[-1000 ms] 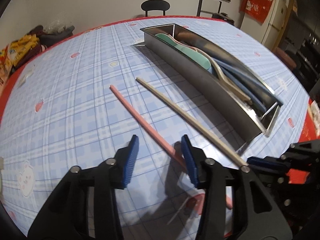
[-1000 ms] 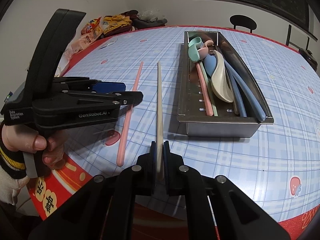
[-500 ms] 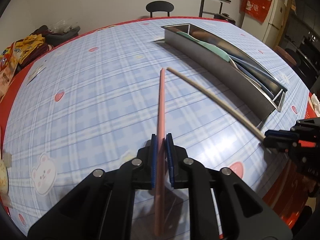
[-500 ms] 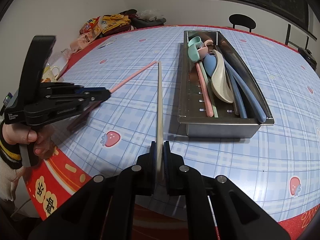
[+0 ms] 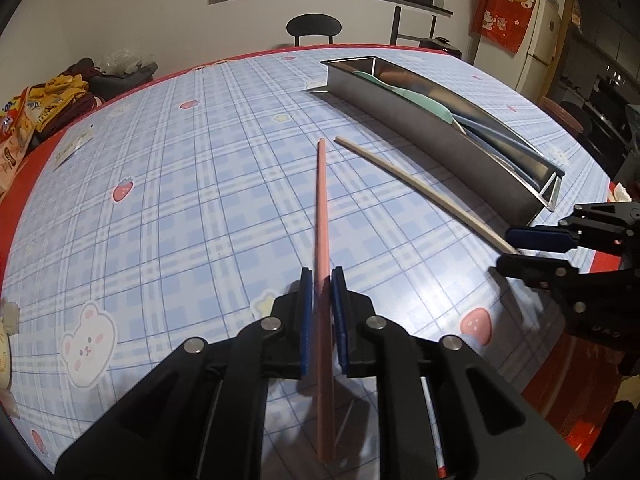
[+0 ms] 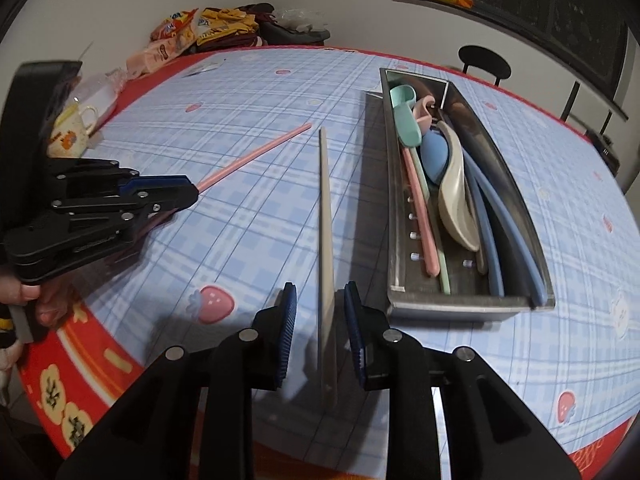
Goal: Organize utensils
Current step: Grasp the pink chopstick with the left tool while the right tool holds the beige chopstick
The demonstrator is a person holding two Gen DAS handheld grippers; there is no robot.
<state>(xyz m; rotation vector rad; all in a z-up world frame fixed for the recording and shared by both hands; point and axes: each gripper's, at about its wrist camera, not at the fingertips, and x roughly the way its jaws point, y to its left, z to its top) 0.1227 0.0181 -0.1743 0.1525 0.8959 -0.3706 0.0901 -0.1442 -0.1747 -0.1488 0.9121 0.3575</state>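
The pink chopstick (image 5: 322, 216) runs nearly straight up the centre of the left wrist view, its long axis in line with the left tongs (image 5: 319, 280), which are clenched on it partway along; its far tip points toward the upper middle of the frame and its near end hangs past the pads toward the bottom. The beige chopstick (image 6: 325, 216) lies on the bench (image 6: 248, 240) in the lower centre of the right wrist view, its axis running up the frame, between the pads of the right tongs (image 6: 320, 298), which stand released with a gap either side. The metal tray (image 6: 516, 304), holding spoons and chopsticks, lies right of both, roughly parallel to the beige one. Nearer the tray are the right tongs.
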